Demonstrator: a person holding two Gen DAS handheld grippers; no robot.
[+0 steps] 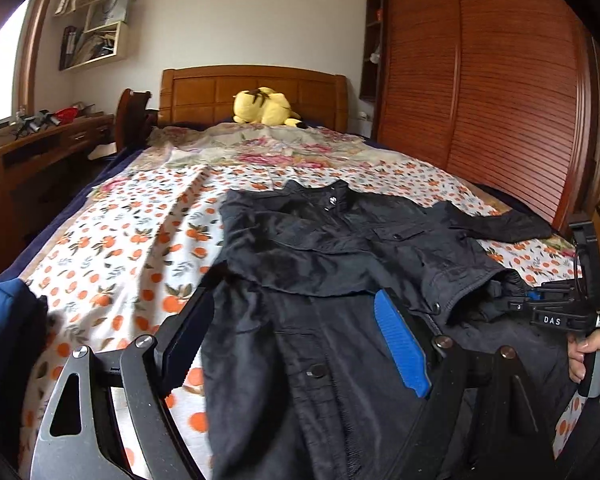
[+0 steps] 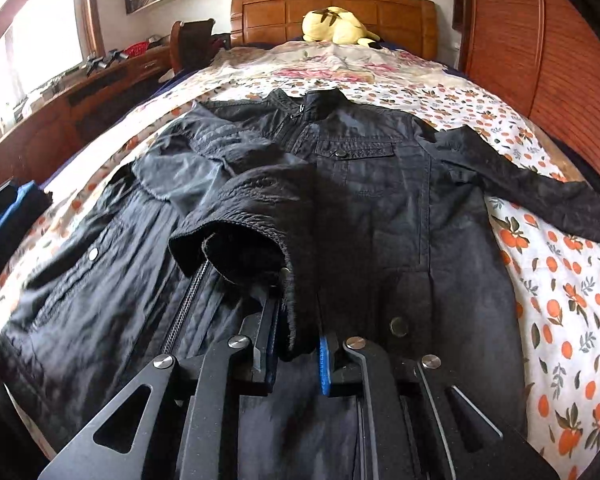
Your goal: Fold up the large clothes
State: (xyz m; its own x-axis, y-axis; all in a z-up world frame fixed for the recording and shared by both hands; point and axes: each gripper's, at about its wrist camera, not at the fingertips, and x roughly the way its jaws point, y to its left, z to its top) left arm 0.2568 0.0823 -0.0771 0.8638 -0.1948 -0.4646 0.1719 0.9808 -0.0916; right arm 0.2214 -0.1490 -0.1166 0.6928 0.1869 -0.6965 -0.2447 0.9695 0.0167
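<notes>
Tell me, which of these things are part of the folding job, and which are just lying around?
Part of the job:
black jacket
its sleeve cuff, pinched in the right gripper
left gripper, open

Just lying about:
yellow plush toy
blue garment
desk clutter

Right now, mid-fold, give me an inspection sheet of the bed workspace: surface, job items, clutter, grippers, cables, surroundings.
Surface: bed sheet with orange-fruit print, rumpled.
Job's things: black jacket lies front up, collar toward the headboard; one sleeve cuff is folded across the body, the other sleeve lies stretched out to the side.
Clutter: yellow plush toy by the headboard; blue garment at the bed edge.
Grippers: left gripper open above the jacket, holding nothing; right gripper shut on the sleeve cuff.
Cables: nothing seen.
Surroundings: wooden headboard, wardrobe, cluttered desk, wall shelves.
</notes>
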